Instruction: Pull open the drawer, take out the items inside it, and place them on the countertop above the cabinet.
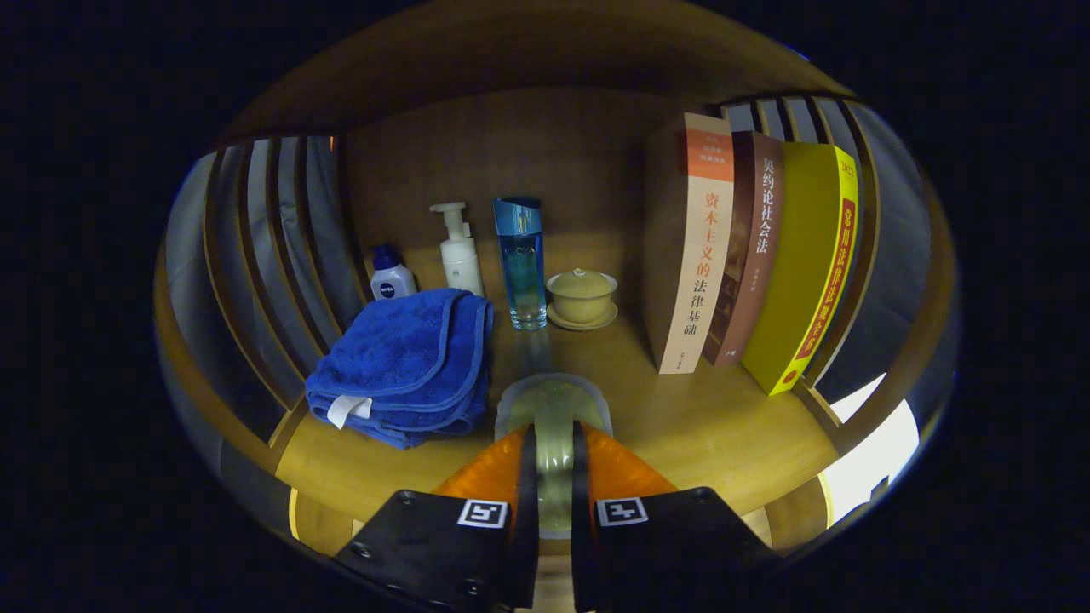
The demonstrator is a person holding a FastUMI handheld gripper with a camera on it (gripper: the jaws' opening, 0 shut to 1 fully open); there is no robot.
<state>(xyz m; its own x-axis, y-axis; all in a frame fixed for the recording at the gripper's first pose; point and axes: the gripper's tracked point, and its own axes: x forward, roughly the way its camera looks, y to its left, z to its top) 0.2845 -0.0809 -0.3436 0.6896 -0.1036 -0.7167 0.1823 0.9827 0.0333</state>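
My gripper (554,436) is shut on a pale green translucent item (553,397), round at the top like a small cup; both fingers press on its lower part. It is held just over the wooden countertop (707,421), near the front. A folded blue towel (407,364) lies just left of the fingers. Beyond them stand a small white bottle with a blue cap (390,274), a white pump bottle (458,252), a tall blue bottle (520,262) and a yellow lidded cup on a saucer (582,298).
Three upright books (749,255) lean together at the right of the countertop. Slatted wooden side walls (272,255) close in the shelf on both sides, and a wooden back panel (528,153) stands behind the bottles. Bare wood lies ahead of the fingers.
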